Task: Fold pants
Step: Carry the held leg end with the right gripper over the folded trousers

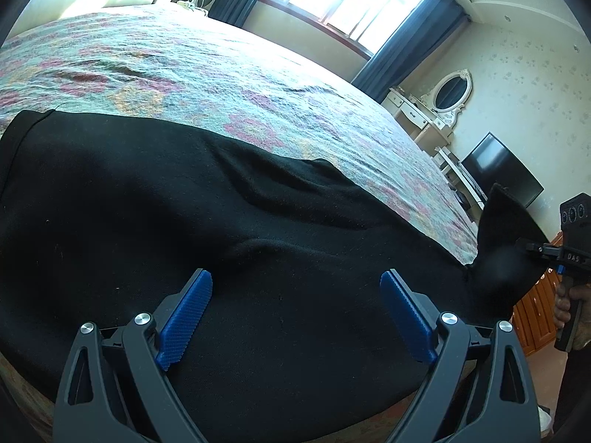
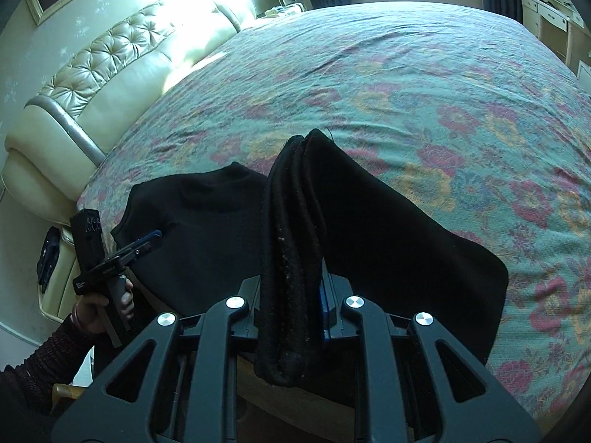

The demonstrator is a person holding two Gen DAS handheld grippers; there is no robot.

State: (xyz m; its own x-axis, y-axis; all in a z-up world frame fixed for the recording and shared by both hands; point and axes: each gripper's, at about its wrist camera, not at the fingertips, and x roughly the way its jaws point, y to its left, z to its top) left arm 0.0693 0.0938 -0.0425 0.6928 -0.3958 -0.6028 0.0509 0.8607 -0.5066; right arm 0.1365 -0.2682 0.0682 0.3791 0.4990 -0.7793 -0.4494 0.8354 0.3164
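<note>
Black pants (image 1: 221, 221), right tongs (image 2: 291, 288) clamping hem

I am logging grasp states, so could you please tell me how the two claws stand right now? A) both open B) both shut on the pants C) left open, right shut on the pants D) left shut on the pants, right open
C: the left claw gapes over the pants, while the right claw pinches a bunched edge.

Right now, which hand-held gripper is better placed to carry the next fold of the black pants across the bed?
Right. The right hand-held gripper is already clamped on a bunched edge of the black pants, lifted off the bed. The left hand-held gripper hangs open above flat fabric, holding nothing.
</note>
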